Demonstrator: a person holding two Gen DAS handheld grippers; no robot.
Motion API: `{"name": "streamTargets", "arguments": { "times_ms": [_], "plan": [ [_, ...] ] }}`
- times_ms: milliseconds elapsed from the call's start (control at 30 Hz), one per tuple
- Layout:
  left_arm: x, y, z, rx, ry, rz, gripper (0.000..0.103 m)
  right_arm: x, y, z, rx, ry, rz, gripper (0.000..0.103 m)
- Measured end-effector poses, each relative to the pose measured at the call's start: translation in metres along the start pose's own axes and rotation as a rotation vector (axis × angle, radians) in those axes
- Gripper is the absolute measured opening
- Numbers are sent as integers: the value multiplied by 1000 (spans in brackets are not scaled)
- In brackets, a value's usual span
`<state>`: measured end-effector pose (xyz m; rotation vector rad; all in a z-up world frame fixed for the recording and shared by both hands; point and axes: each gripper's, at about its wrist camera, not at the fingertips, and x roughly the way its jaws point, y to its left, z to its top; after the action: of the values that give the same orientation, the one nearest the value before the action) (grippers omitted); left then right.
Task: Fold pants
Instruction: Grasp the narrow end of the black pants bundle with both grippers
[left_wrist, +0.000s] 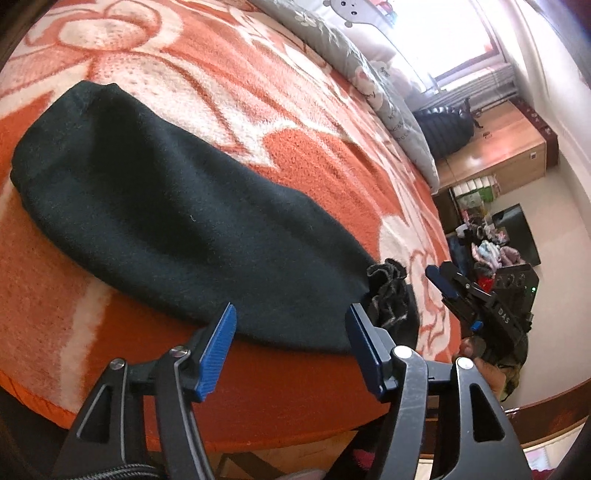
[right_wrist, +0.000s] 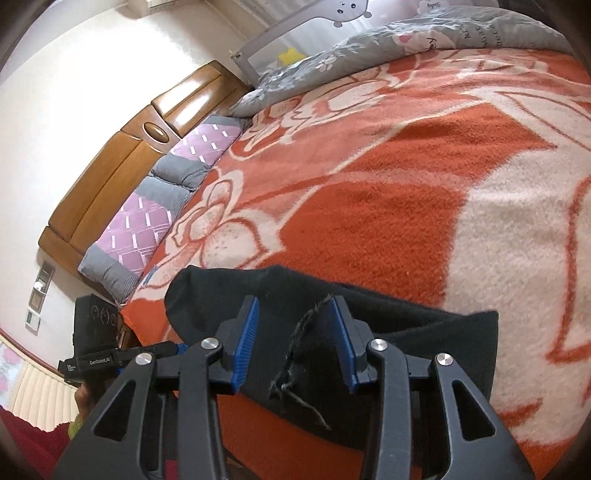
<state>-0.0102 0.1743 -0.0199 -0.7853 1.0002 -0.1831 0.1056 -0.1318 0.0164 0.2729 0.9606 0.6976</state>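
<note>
The dark pants (left_wrist: 177, 221) lie folded in a long flat strip on the orange and white blanket (left_wrist: 221, 74), near the bed's front edge. Their gathered waistband end (left_wrist: 388, 288) is bunched at the right. My left gripper (left_wrist: 291, 325) is open and empty, just above the strip's near edge. My right gripper (left_wrist: 439, 280) shows beyond the waistband end. In the right wrist view my right gripper (right_wrist: 293, 321) is open over the pants (right_wrist: 424, 339), with a frayed drawstring (right_wrist: 295, 369) between its jaws, not gripped.
A grey patterned quilt (left_wrist: 369, 85) lies along the far side of the bed. Pillows (right_wrist: 147, 221) and a wooden headboard (right_wrist: 122, 166) are at the left in the right wrist view. Cluttered furniture (left_wrist: 491, 243) stands beyond the bed's end.
</note>
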Motion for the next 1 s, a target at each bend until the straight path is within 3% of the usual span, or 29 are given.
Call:
{"name": "streamTargets", "arguments": {
  "times_ms": [200, 433, 733, 1000],
  "plan": [
    [-5, -4, -6, 12, 7, -1, 65, 8, 0, 22, -2, 17, -6, 41],
    [-23, 19, -7, -113, -56, 54, 66, 39, 31, 43, -101, 94, 17, 41],
    [-60, 79, -4, -292, -155, 106, 67, 123, 94, 39, -267, 257, 85, 49],
    [-56, 125, 11, -423, -153, 114, 67, 195, 144, 38, -427, 405, 137, 49]
  ]
}}
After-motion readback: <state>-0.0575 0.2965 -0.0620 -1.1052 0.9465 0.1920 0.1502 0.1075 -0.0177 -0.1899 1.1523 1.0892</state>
